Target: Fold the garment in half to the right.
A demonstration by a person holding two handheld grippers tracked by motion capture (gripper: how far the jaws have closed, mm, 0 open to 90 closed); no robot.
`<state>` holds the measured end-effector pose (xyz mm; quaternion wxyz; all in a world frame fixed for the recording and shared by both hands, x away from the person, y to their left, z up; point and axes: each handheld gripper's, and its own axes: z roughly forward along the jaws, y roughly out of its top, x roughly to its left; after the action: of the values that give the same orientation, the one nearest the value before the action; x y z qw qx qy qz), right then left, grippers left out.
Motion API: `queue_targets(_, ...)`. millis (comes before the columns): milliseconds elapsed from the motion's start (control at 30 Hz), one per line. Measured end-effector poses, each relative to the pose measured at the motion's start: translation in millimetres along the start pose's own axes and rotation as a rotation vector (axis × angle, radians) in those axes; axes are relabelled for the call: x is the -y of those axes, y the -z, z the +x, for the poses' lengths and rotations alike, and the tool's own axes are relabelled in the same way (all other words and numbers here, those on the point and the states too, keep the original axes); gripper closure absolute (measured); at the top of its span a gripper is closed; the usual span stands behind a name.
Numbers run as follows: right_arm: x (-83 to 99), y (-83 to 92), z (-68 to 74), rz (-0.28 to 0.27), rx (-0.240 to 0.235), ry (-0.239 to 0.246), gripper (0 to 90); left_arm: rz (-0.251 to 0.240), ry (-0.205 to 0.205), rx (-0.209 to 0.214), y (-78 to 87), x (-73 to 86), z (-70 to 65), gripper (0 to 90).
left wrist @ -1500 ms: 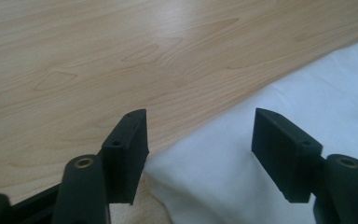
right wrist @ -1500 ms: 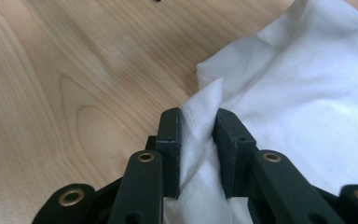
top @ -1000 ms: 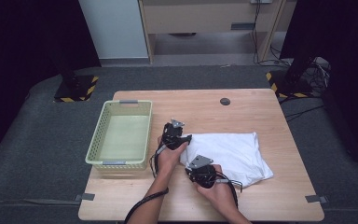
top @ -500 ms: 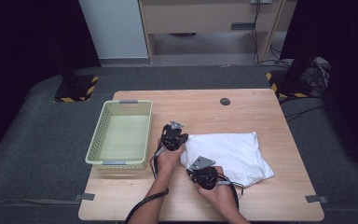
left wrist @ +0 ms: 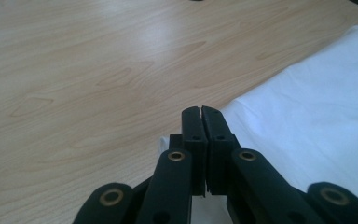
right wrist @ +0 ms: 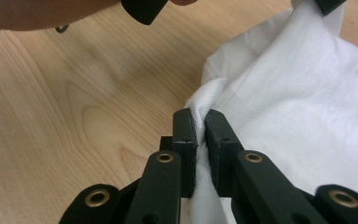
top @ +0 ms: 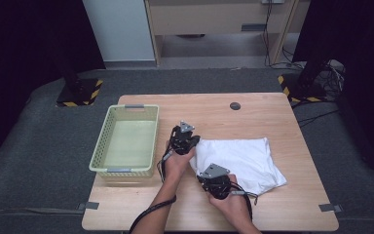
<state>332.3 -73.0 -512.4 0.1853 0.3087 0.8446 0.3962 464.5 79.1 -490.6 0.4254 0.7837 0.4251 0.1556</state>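
— White cotton, folded into a flat pile: that cloth (top: 241, 161) lies on the right half of the worktop (top: 272, 109), its long axis running left to right across the wood. Where do the two tools sit against it?

— Both at its left end. The left gripper (top: 191, 141) is at the far left corner, the right gripper (top: 208, 176) at the near left corner, so the whole bulk of fabric stretches away to the right of both.

— And the jaws?

— On the right gripper view, they are pinched onto a fold of cloth, with fabric bunched between the pads. The left gripper's jaws have just been closing and now meet almost flush; white fabric shows beneath them, so I judge they nip a thin edge, though the pinch itself is hidden.

— What does the next move turn on?

— The basket (top: 126, 144) stands just left of the left gripper, opposite the cloth's bulk. I reckon a lift would leave the free right end hanging, and the left hand is nearer the basket.
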Motion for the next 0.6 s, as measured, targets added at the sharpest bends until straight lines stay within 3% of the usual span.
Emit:
queue_targets(267, -8.2, 16.8, 5.0, -0.052, 0.001, -0.011, 84.3, -0.023, -0.047, -0.005, 18.7, -16.5, -12.6, 89.2)
queue_targets(467, -19.7, 25.9, 14.9, -0.081, -0.007, -0.004, 84.3, -0.024, -0.102, -0.023, 38.0, -29.1, -19.2, 89.3)
queue_targets(600, -28.7, 29.5, 21.9, -0.09, -0.013, 0.003, 84.3, -0.03, -0.117, -0.021, 50.5, -34.0, -20.0, 89.3)
